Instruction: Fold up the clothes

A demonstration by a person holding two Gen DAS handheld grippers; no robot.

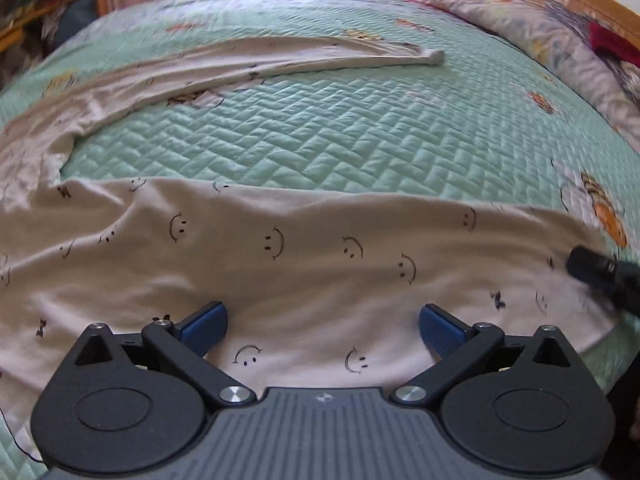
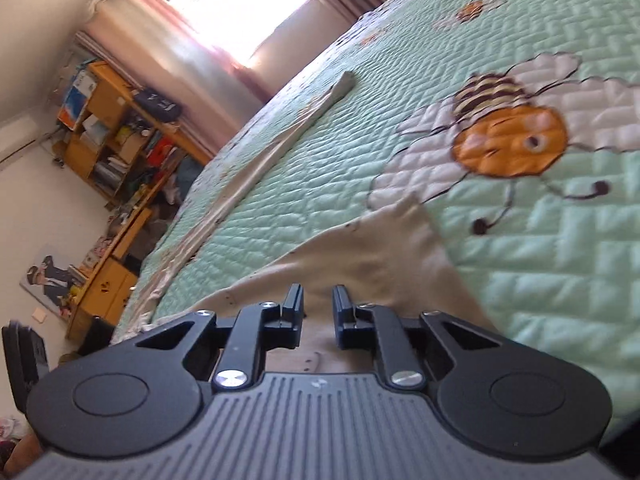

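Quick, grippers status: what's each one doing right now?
Left hand-held gripper: open, above the smiley-print garment.
Right hand-held gripper: narrow gap, over the garment; grip cannot be told.

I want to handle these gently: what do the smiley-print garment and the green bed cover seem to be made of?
Smiley-print garment: apparently a thin, matte knit such as cotton jersey; it drapes limply in soft wrinkles, and the faces look printed. Green bed cover: apparently a padded, quilted fabric with a slight sheen; stitched zigzag ridges puff up, and the bee looks sewn or printed on, I cannot tell which.
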